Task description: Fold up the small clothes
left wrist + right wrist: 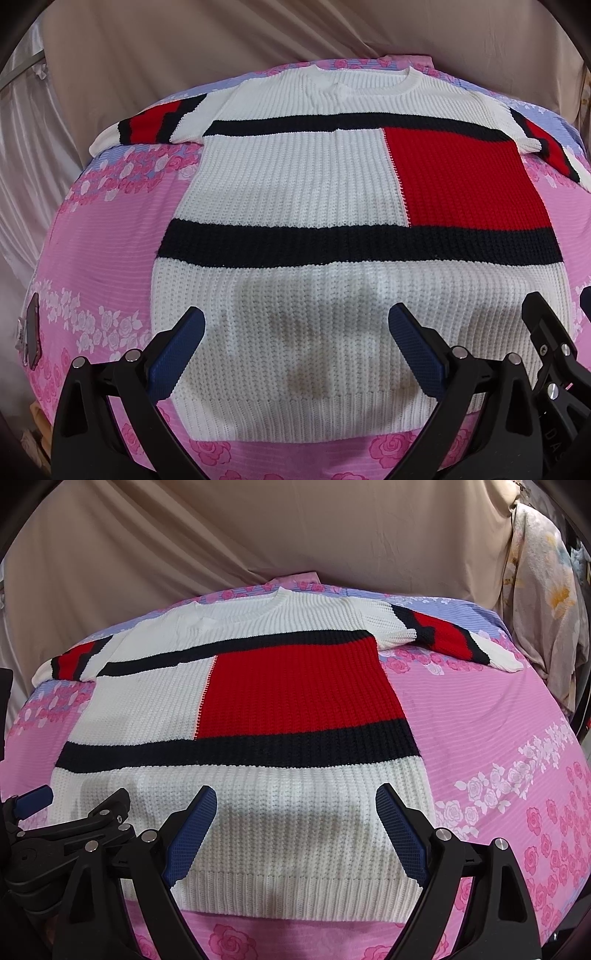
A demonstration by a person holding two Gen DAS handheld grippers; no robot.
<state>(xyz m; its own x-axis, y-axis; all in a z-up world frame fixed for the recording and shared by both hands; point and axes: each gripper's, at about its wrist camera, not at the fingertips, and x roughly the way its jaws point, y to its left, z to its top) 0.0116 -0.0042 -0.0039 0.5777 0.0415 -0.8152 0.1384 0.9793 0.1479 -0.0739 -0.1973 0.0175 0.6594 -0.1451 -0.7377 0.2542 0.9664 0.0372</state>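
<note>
- Nearest the lens in the left wrist view, the left hand-held gripper (pixel 295 347) hangs over the near hem of the sweater (pixel 332 206), its blue pads (pixel 177 358) spread wide and holding nothing.
- Left of the sweater, near the edge of that view, a small dark object (pixel 31 332) lies on the sheet (pixel 99 251); what it is cannot be told.
- The sweater lies flat on the pink rose-print sheet, neck away from the cameras, hem toward them, both short sleeves spread out to the sides.
- It is white knit with two black bands across the body, a red block (pixel 458 173) between them on the right half, and red and black on the sleeves.
- A grey shadow falls on the white lower panel between the left fingers.
- Right of it, the right hand-held gripper (pixel 295 834) also hangs over the hem, jaws wide apart and empty; it sits just beside the left one, whose black frame shows at the left edge of the right wrist view.
- Behind the sheet a beige cloth (pixel 258 535) hangs in folds, and a pale floral cloth (pixel 543 602) drapes at far right.
</note>
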